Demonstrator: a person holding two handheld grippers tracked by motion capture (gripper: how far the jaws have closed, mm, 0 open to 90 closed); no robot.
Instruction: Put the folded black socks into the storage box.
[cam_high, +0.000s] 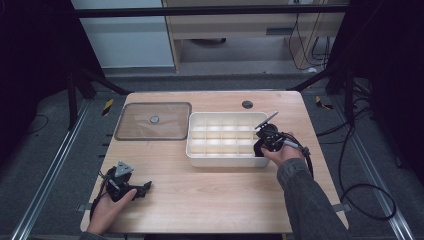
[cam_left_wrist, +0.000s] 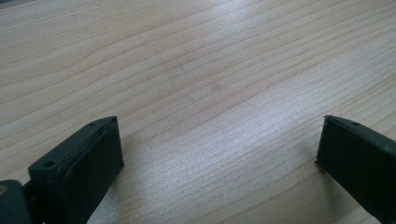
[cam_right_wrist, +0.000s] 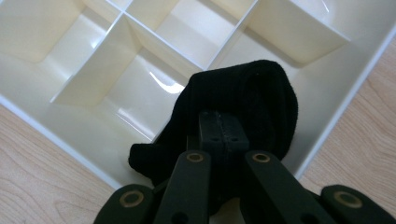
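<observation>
Over the tray's (cam_right_wrist: 327, 70) near corner compartment, the right gripper (cam_right_wrist: 219, 128) pinches a black cloth (cam_right_wrist: 261, 93). Left gripper (cam_left_wrist: 219, 144) rests spread on the table (cam_left_wrist: 210, 70).

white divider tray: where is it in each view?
High view: tray right of table centre, right gripper at its near right corner.
Left gripper view: just bare tabletop between open jaws.
Right gripper view: tray across the top and middle, behind a black cloth in the shut jaws.
Shared landmark: the wooden tabletop.
</observation>
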